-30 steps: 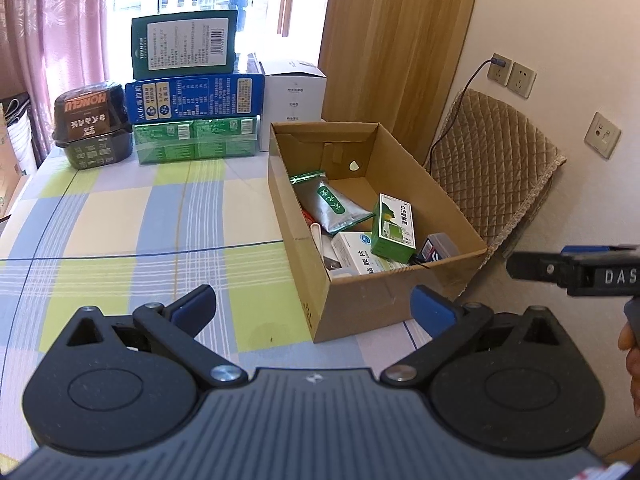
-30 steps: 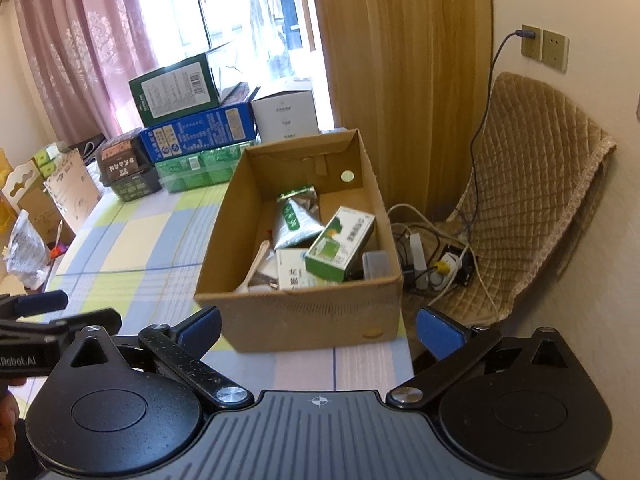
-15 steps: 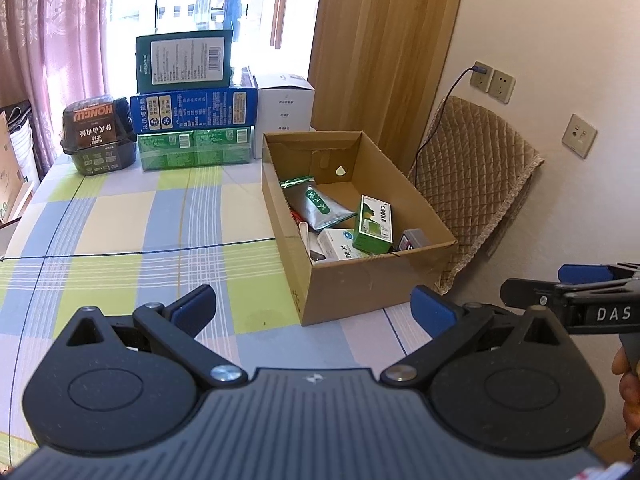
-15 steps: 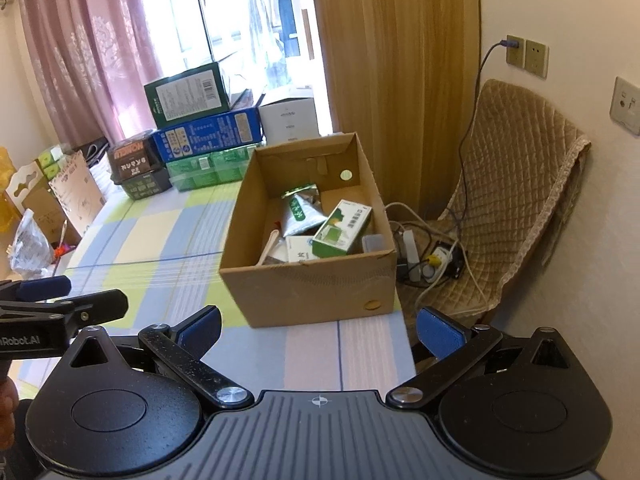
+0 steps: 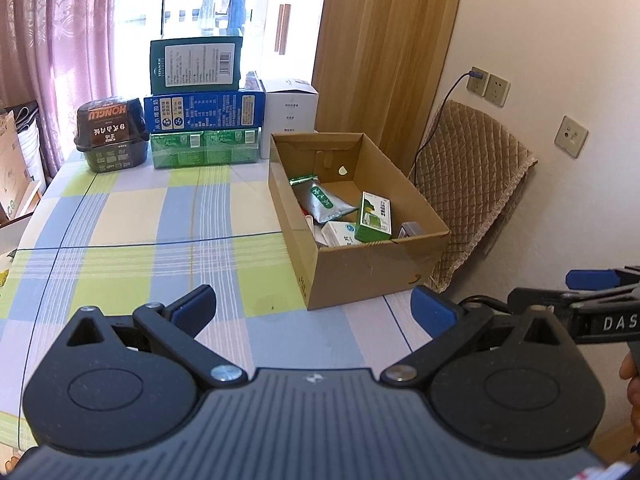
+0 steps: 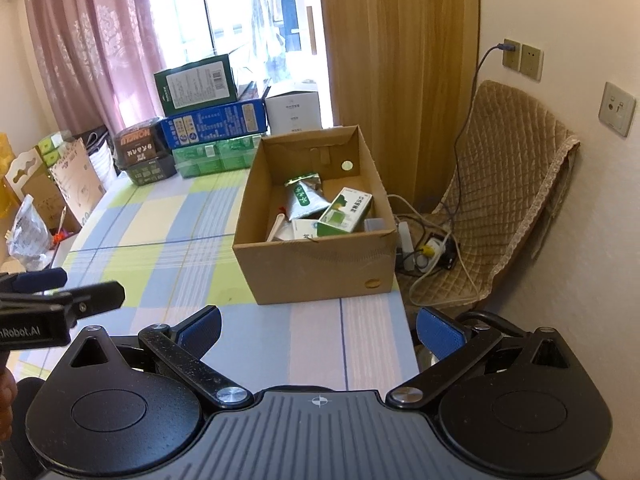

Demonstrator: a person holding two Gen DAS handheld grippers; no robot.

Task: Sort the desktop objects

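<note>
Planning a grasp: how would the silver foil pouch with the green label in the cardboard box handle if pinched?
The silver foil pouch looks creased and slumped against other items, so it would probably flex rather than stay stiff. Its glossy surface may slip between pads. It seems light, being flat.

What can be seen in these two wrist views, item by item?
Cardboard box: one, brown, open, on the table's right side.
Box contents: green-and-white carton, silver-green pouch, white packet, small dark item.
Stacked boxes: dark green on blue on light green, far table edge.
White box: one, right of the stack.
Black tub: one, left of the stack.
Table: checked cloth, blue, green, cream.
Quilted cover: tan, by the wall.
Left gripper: open, empty.
Right gripper: open, empty.
</note>
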